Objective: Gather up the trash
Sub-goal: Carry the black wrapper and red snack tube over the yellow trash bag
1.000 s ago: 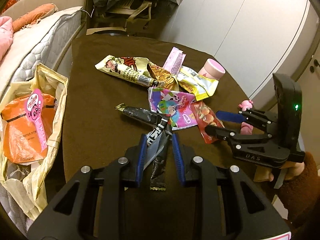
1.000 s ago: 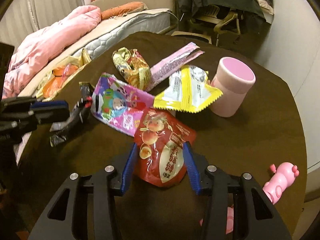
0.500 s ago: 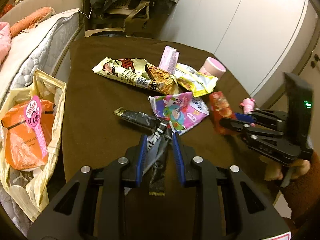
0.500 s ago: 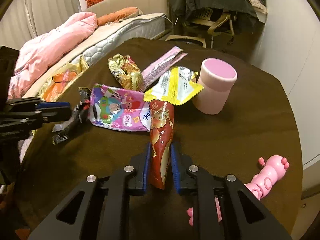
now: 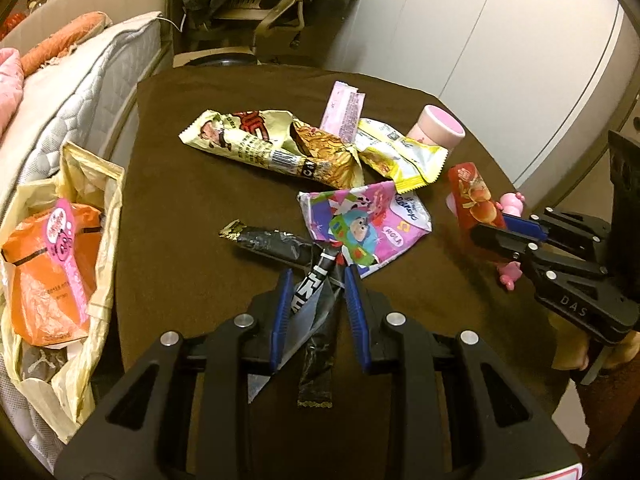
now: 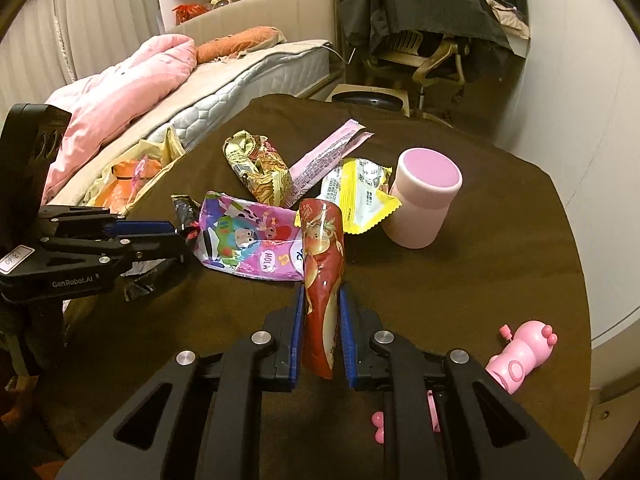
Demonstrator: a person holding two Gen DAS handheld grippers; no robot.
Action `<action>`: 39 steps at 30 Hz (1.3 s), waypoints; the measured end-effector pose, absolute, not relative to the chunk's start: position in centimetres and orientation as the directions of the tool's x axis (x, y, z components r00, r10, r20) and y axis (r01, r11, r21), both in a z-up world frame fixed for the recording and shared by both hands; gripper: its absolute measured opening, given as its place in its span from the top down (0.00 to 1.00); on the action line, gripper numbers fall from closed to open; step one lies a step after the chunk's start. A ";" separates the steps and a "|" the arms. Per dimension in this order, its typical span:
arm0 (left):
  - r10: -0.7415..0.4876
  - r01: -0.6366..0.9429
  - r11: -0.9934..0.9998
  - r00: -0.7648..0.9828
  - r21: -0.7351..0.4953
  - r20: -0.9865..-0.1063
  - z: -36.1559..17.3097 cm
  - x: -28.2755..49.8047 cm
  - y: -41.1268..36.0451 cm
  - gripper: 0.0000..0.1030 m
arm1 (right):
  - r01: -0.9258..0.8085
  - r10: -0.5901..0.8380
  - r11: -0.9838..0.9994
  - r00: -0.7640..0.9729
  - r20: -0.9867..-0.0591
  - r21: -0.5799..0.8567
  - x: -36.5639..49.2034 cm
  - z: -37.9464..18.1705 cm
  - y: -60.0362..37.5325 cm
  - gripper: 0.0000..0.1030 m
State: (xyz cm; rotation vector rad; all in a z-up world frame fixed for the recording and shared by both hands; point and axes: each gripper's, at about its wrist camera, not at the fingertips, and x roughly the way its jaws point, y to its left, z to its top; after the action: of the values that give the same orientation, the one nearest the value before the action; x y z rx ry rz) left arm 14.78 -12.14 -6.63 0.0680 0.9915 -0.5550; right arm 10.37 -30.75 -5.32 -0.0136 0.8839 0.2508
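Observation:
Trash wrappers lie on a round brown table. My left gripper is shut on a crumpled black wrapper, which runs back between the blue pads. My right gripper is shut on a red peach snack packet. The packet is squeezed into an upright roll, and its top end is above the table. From the left wrist view the right gripper holds the red packet at the table's right. Between the grippers lies a pink cartoon wrapper.
Farther back lie a cream and gold wrapper, a yellow wrapper and a pink stick wrapper. A pink cup and a pink pig toy stand on the right. A yellow bag holding an orange packet hangs at the left edge, next to a bed.
My right gripper has shut on the red packet, which lay flat between open jaws, and lifted it into an upright roll. The left gripper keeps its hold on the black wrapper.

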 end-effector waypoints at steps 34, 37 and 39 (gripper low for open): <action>-0.444 0.472 0.857 0.476 -0.205 -0.759 -4.4 14.3 -12.2 0.80 | -0.153 0.170 0.984 0.635 -0.754 0.093 12.4 -4.0 -32.4 0.84; -0.445 0.450 0.867 0.503 -0.216 -0.741 -3.4 14.7 -10.7 0.80 | -0.171 0.177 0.982 0.650 -0.739 0.085 12.6 -2.8 -31.4 0.83; -0.447 0.431 0.873 0.516 -0.229 -0.731 -2.9 15.2 -9.5 0.80 | -0.186 0.186 0.979 0.665 -0.724 0.081 12.9 -1.7 -30.5 0.83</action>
State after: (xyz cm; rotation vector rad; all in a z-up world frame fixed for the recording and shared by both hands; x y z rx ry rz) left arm 15.19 -9.50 -2.90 -0.0196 0.8837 -0.5269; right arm 12.89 -30.54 -1.74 -0.0002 0.8172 0.2102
